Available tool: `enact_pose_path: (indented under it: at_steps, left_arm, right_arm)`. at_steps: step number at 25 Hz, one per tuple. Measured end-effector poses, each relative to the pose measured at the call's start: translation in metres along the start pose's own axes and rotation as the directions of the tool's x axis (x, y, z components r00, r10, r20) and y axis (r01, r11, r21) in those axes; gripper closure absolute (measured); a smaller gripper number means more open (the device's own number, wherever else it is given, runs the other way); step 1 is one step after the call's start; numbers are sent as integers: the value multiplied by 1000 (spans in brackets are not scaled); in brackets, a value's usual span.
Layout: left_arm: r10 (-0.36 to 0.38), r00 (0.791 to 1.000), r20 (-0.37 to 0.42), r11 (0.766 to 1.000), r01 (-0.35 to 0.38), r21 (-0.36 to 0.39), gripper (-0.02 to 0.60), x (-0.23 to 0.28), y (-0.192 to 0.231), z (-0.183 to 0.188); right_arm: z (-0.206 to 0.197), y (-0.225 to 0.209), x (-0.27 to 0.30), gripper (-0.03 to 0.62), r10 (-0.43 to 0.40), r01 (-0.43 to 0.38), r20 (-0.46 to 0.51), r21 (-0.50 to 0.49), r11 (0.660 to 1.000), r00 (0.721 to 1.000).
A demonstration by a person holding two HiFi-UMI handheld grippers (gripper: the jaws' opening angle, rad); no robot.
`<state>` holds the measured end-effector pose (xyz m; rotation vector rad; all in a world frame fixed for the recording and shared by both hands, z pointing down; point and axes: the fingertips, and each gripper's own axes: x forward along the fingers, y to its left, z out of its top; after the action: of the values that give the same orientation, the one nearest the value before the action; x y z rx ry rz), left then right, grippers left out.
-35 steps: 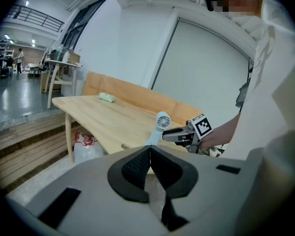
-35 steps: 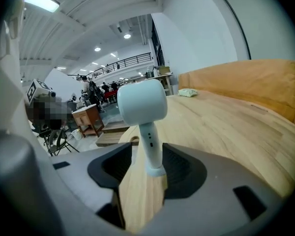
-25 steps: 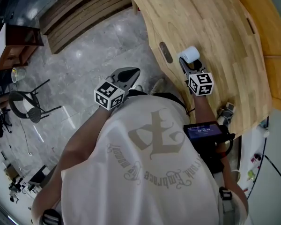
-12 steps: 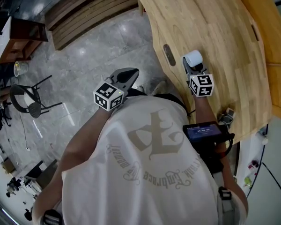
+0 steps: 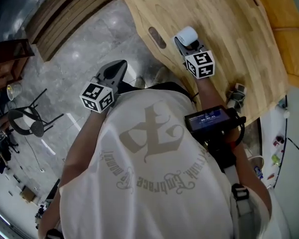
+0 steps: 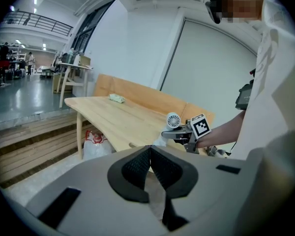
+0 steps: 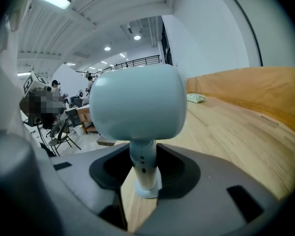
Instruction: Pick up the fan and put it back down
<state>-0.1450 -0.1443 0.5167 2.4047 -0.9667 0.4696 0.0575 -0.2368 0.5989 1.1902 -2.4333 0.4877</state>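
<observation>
A small pale blue-white fan [image 7: 137,102] stands upright on the wooden table [image 7: 226,132], its base on the wood. My right gripper [image 7: 143,168] has its jaws closing round the fan's thin stem, and both dark pads meet the stem's sides. From above, the fan [image 5: 187,34] shows at the table's near edge just ahead of the right gripper [image 5: 183,43]. In the left gripper view the fan [image 6: 173,120] and the right gripper [image 6: 174,134] show at a distance. My left gripper [image 5: 118,67] hangs over the floor, away from the table, shut with nothing in it.
An oval slot [image 5: 157,37] is cut in the table left of the fan. A small device [image 5: 235,92] lies at the table's edge near my right arm. A pale cloth [image 7: 195,98] lies farther along the table. Wooden steps [image 5: 65,9] and a chair [image 5: 25,121] stand on the floor.
The head view has shifted, so the fan and both grippers show higher and further left. Against the table, neither gripper has moved, and the fan stands in the same spot.
</observation>
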Motion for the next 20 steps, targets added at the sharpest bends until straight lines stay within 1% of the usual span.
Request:
enact_pose_path:
  at_steps: [3,8,13,16,20]
  left_arm:
    - [-12,1000,-8,1000,12,1,571,8,-6,-1]
    - [-45,999,-16,998,46,35,571,17,-16,2]
    - [-97,994,-52,993,100,63,571,29,-29,-5]
    - [-126,990,-59,988,130,78,571,33,-32,-1]
    - [-161,985,-59,982,166,91,571,34,-31,3]
  right_arm:
    - [1,-4,-9,444,-10,10,19,16,1000,1000]
    - [5,-9,-24,444,-40,38,50,40,998,998]
    - [8,-16,-47,444,-91,84,77,87,993,993]
    - [13,-15,-60,444,-117,107,94,104,989,989]
    - [18,-13,-81,444,-171,154,114,145,977,979]
